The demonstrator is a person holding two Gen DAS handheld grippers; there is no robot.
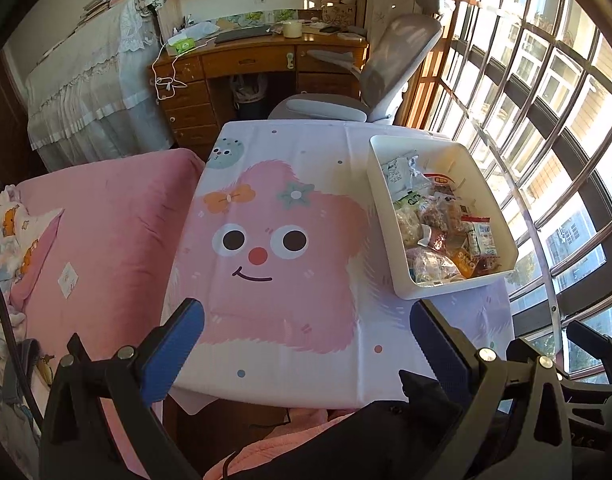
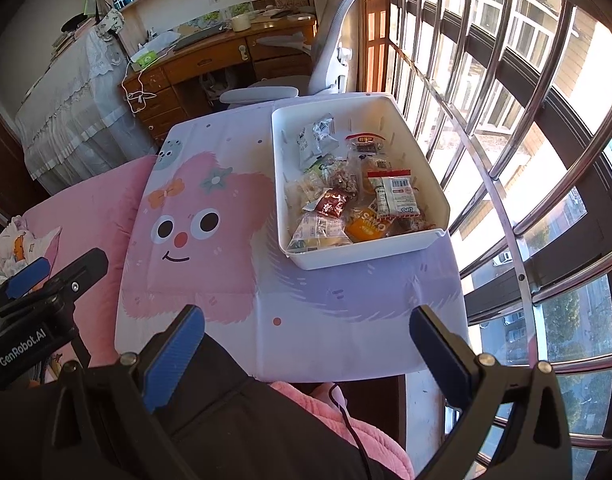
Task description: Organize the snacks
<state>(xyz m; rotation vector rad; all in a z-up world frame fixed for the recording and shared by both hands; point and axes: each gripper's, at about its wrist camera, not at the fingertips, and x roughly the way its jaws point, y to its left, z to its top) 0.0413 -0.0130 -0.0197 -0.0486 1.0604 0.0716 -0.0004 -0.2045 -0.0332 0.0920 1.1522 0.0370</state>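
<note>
A white rectangular bin (image 1: 393,224) (image 2: 282,184) stands on the right side of a small table covered with a pink cartoon-face cloth (image 1: 266,248) (image 2: 194,224). Several wrapped snacks (image 1: 441,224) (image 2: 345,196) lie piled inside it, among them an orange packet (image 2: 365,224) and a dark red one (image 2: 330,204). My left gripper (image 1: 306,344) hangs open over the table's near edge, nothing between its blue pads. My right gripper (image 2: 306,344) is open too, held back from the near edge with the bin ahead of it. In the right wrist view the left gripper's body (image 2: 38,304) shows at the left.
A pink bed (image 1: 102,232) borders the table on the left. Barred windows (image 1: 545,120) (image 2: 505,120) run along the right. Beyond the table stand a grey office chair (image 1: 369,76) and a wooden desk (image 1: 246,64). A dark sleeve and pink fabric (image 2: 345,420) sit below the grippers.
</note>
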